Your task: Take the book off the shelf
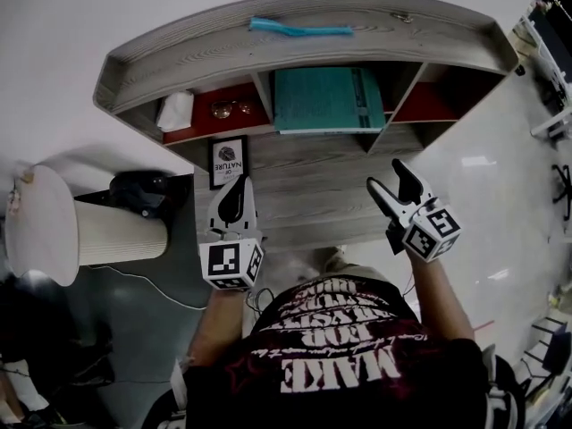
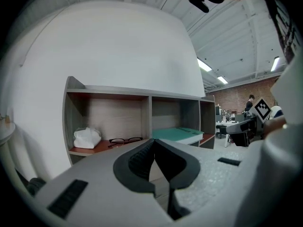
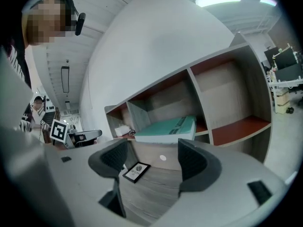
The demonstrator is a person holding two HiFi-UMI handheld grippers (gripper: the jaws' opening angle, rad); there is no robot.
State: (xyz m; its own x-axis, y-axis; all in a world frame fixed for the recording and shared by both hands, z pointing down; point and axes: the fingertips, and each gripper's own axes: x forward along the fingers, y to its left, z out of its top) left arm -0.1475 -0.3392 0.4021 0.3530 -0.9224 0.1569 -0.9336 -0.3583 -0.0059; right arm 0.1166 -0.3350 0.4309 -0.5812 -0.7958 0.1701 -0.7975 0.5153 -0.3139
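A teal book lies flat in the middle compartment of the wooden shelf, sticking out past the front edge; it also shows as the book and the book. My left gripper is shut with nothing in it, held over the desk below the left compartment. My right gripper is open and empty, below and to the right of the book. In the left gripper view the gripper has its pads touching. In the right gripper view the gripper shows a wide gap.
The left compartment holds a white cloth and glasses. A small black-framed card lies on the desk surface. A teal comb-like item rests on the shelf top. A white round stool stands at left.
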